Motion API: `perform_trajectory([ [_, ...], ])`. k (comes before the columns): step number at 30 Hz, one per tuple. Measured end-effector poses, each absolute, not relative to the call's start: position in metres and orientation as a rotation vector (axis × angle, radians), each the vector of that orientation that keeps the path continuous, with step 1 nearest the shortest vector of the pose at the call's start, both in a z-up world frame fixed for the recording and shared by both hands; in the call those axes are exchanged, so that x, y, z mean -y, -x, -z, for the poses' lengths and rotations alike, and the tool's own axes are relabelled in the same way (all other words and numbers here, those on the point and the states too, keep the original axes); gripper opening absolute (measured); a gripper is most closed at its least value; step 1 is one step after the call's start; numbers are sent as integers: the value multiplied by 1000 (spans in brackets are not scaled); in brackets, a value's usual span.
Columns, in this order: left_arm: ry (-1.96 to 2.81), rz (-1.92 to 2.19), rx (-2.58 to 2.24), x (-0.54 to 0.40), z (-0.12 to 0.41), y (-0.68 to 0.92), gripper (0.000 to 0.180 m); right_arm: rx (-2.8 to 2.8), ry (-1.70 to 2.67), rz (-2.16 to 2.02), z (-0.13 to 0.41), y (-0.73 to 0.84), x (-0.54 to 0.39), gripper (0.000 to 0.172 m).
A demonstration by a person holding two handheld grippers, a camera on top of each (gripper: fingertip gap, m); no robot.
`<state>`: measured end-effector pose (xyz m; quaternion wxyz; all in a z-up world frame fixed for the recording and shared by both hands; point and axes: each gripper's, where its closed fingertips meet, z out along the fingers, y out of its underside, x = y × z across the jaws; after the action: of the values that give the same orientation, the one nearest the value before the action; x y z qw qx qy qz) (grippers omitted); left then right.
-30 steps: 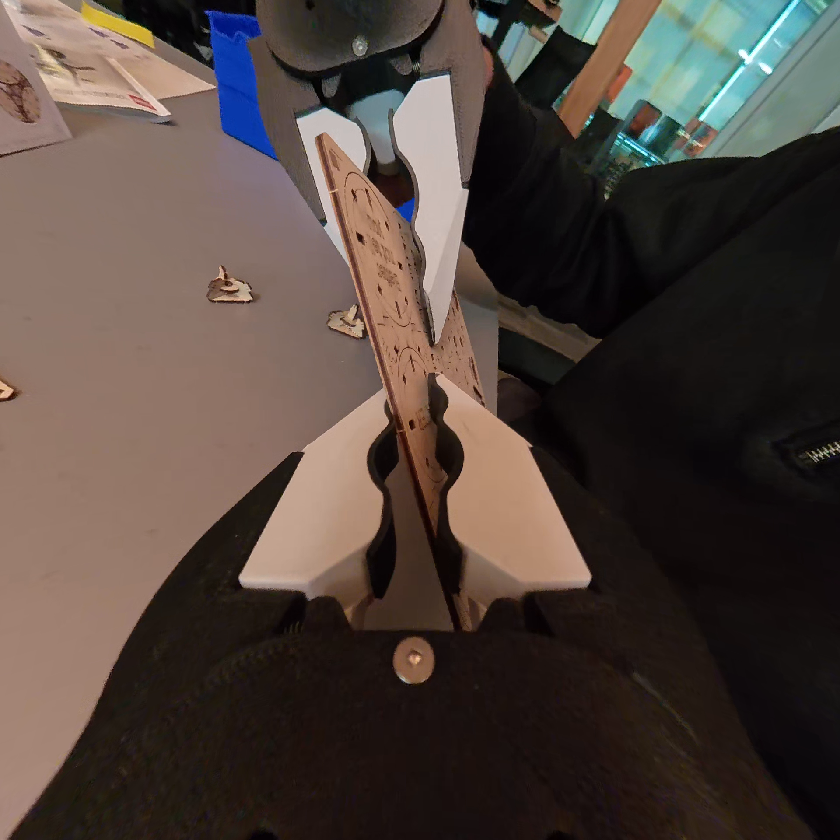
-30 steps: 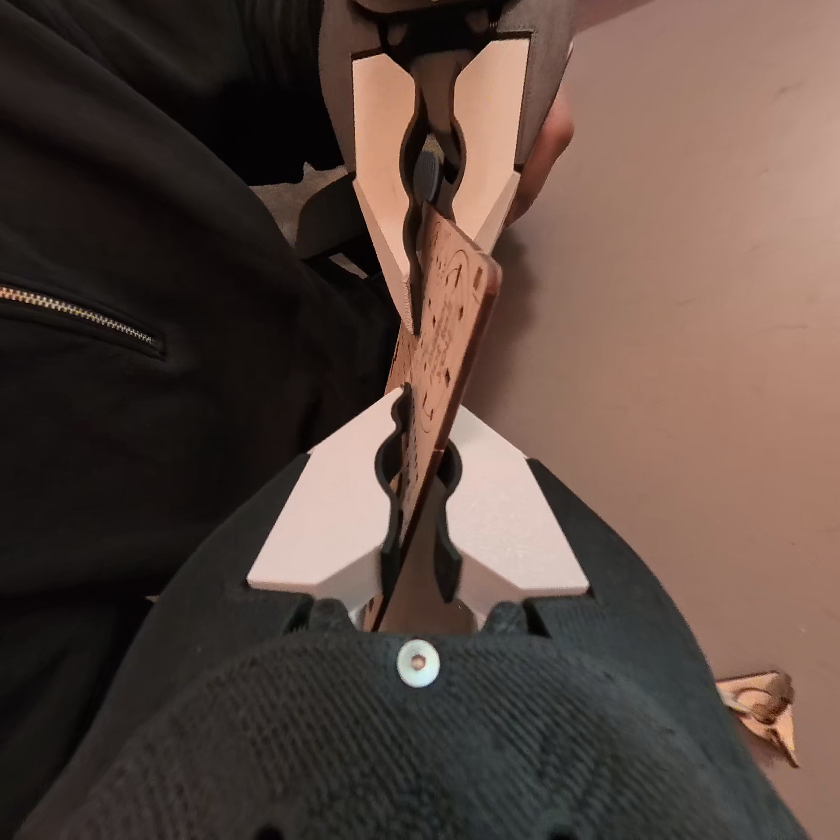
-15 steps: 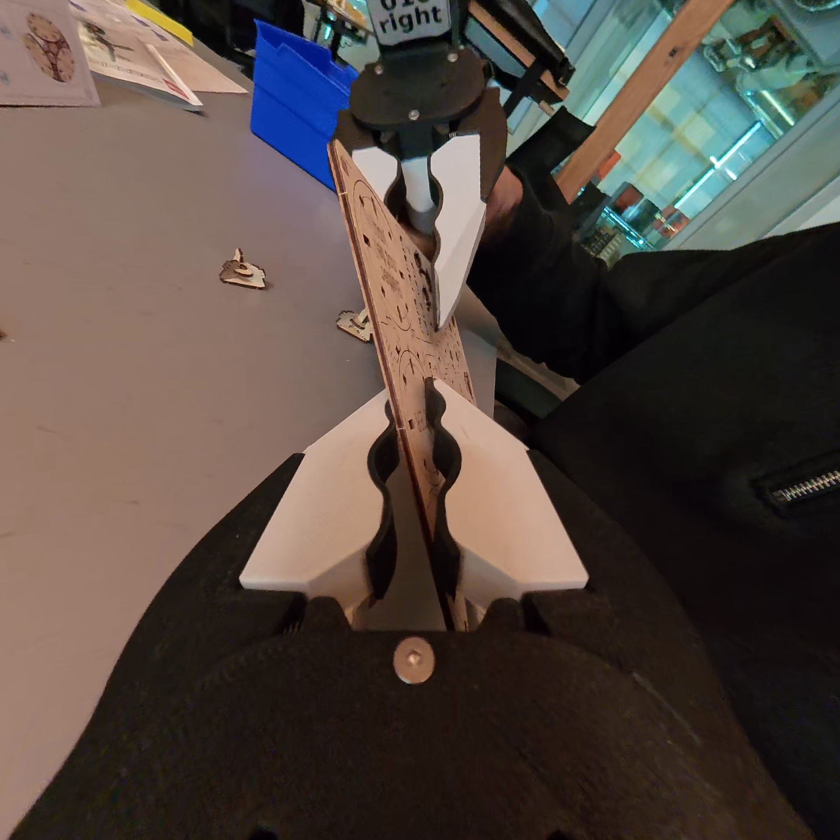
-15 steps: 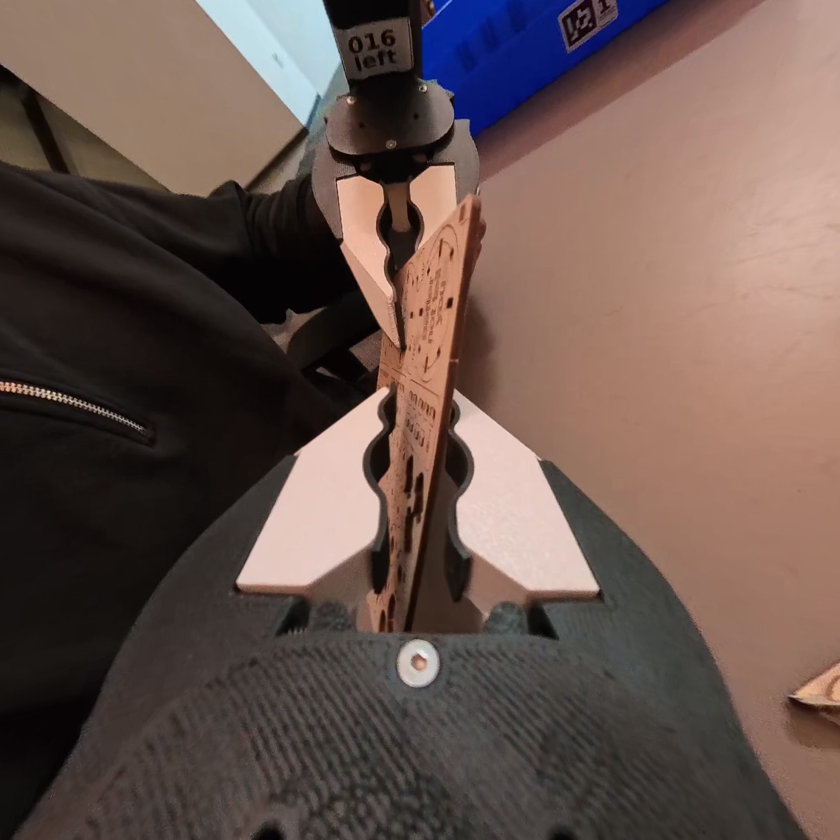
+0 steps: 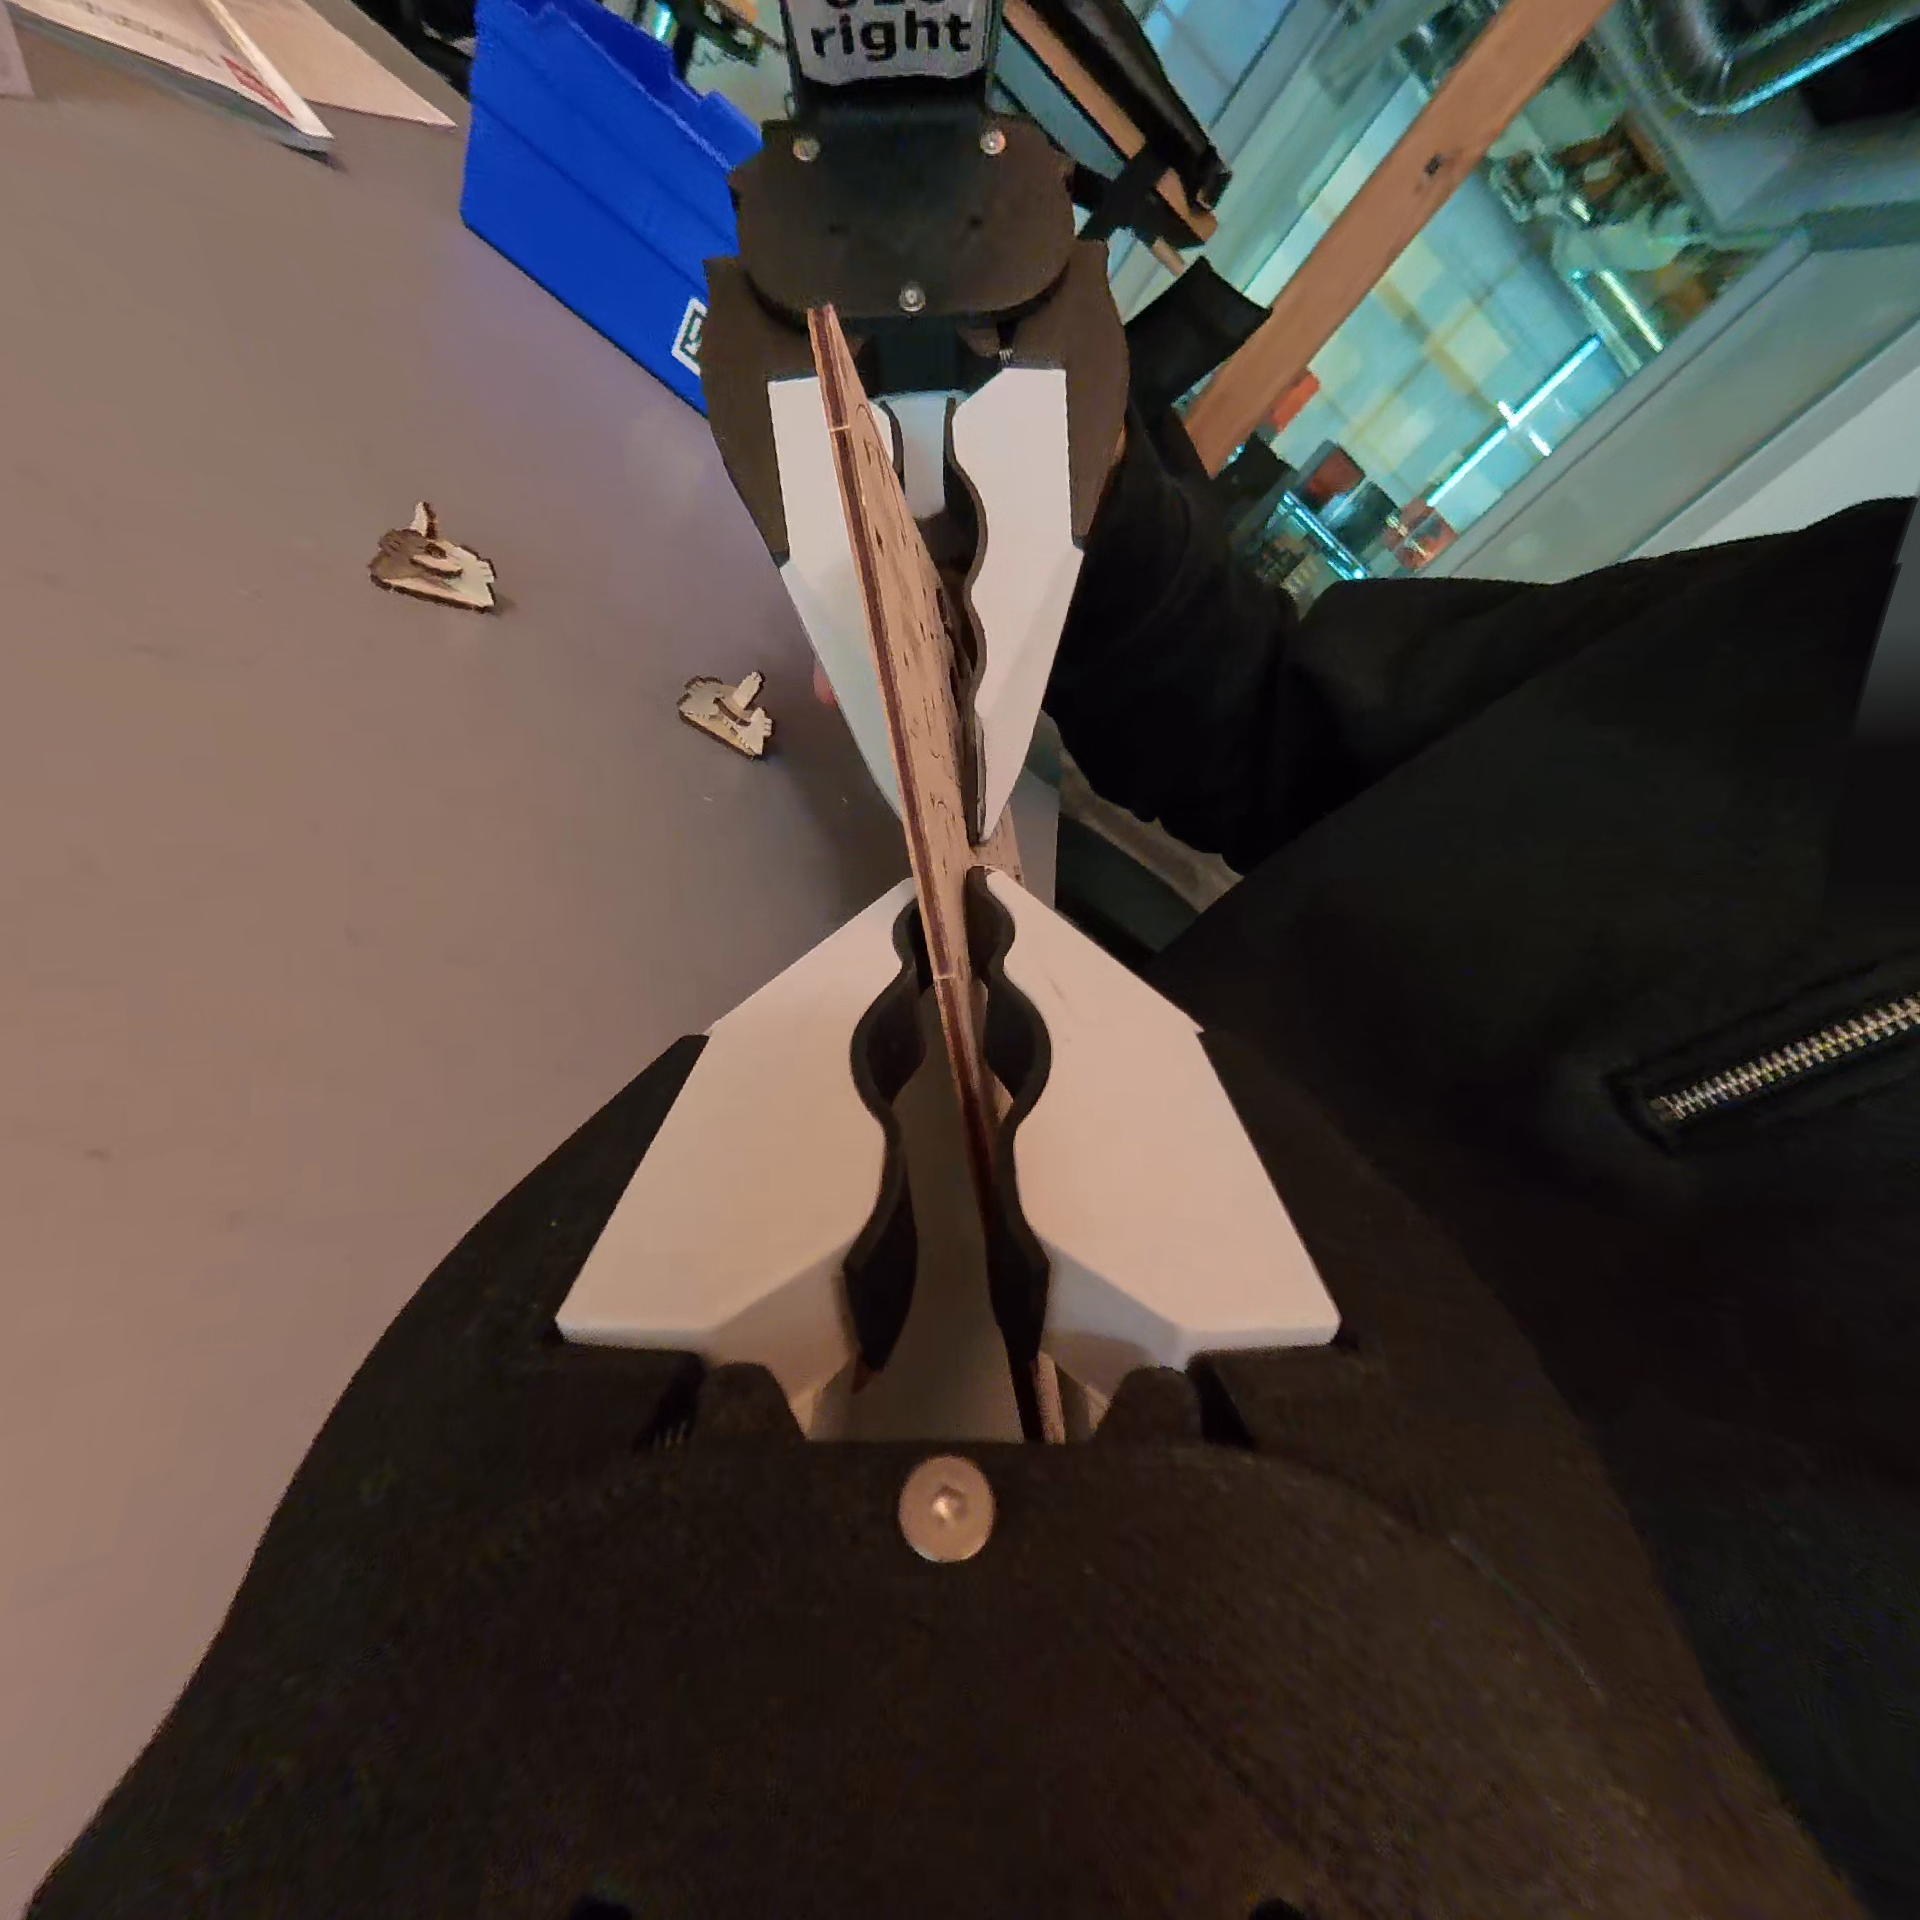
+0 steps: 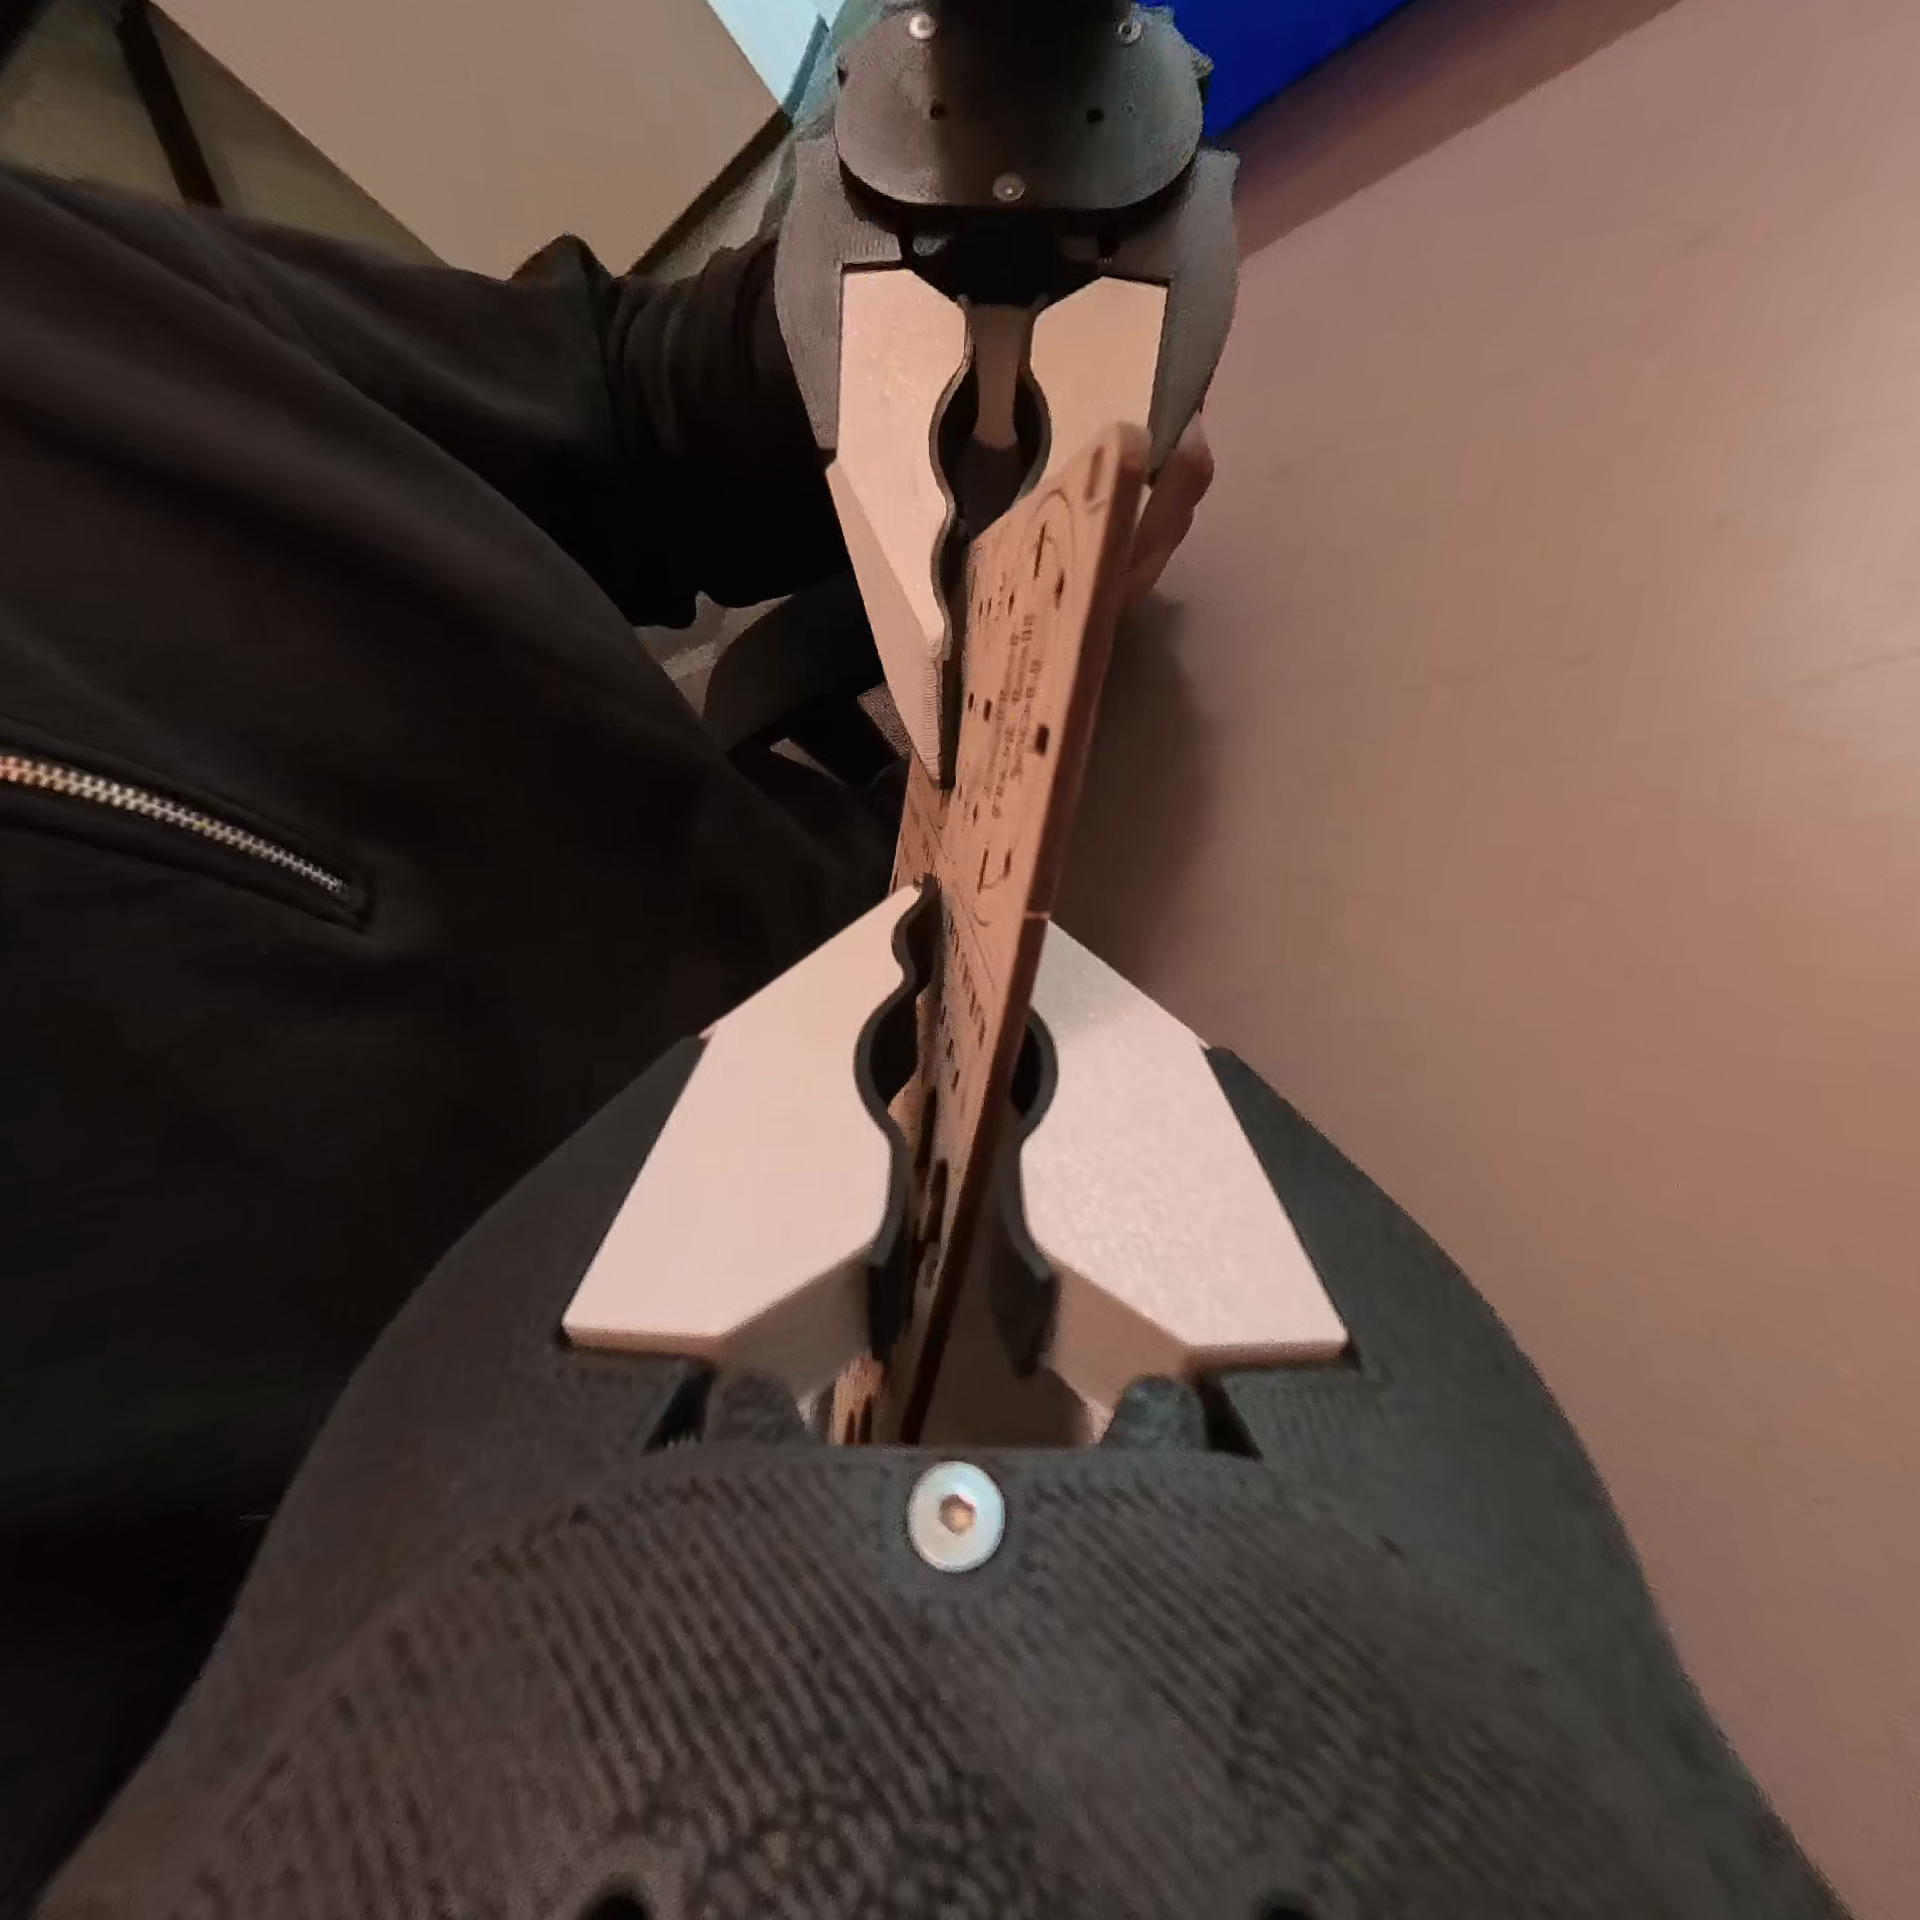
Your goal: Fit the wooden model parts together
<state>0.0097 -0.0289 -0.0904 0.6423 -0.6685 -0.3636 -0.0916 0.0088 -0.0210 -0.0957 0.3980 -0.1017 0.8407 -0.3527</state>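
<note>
A thin brown laser-cut wooden sheet (image 5: pixel 914 644) stands on edge in the air, held at both ends. My left gripper (image 5: pixel 943 883) is shut on its near end, and the sheet runs deep between the pads. My right gripper (image 5: pixel 935 800) faces it from the far end, with its fingers on either side of the sheet. In the right wrist view my right gripper (image 6: pixel 982 914) is shut on the same sheet (image 6: pixel 1039 644). The left gripper (image 6: pixel 951 769) clamps the sheet's far end there. The sheet hangs by the table's edge, in front of a person in a black jacket (image 5: pixel 1558 935).
The grey table (image 5: pixel 260 831) lies to the left, with two small wooden cut-out pieces (image 5: pixel 431 561) (image 5: pixel 727 712) on it. A blue bin (image 5: pixel 582 197) and printed papers (image 5: pixel 239 62) sit at the far side. The table also shows in the right wrist view (image 6: pixel 1507 727). Less than 4 cm separates the two grippers' tips.
My right gripper opened a little, the sheet slid deeper between its pads, and the pads came together on it once more. The sheet turned nearly edge-on. My left gripper kept its hold and tightened.
</note>
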Motion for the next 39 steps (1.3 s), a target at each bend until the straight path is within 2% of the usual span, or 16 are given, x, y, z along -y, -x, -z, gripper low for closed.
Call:
perform_trajectory([
  [6,1524,196,806,26,88,-9,4,-2122,363,985,94,-13,24,7],
  [23,1523,39,960,27,92,5,4,-2102,143,1003,98,-5,27,2],
  [26,1680,-184,1083,46,124,21,0,-2204,96,969,108,-6,32,3],
  [27,1557,-49,1067,40,110,15,2,-2189,103,969,103,-7,31,2],
  [29,1561,-90,1004,37,93,9,3,-2112,104,1002,89,-8,31,2],
  [31,1637,-179,982,38,92,9,2,-2101,123,999,89,-10,29,2],
  [39,1594,-72,998,42,98,10,3,-2043,87,992,94,-7,35,2],
])
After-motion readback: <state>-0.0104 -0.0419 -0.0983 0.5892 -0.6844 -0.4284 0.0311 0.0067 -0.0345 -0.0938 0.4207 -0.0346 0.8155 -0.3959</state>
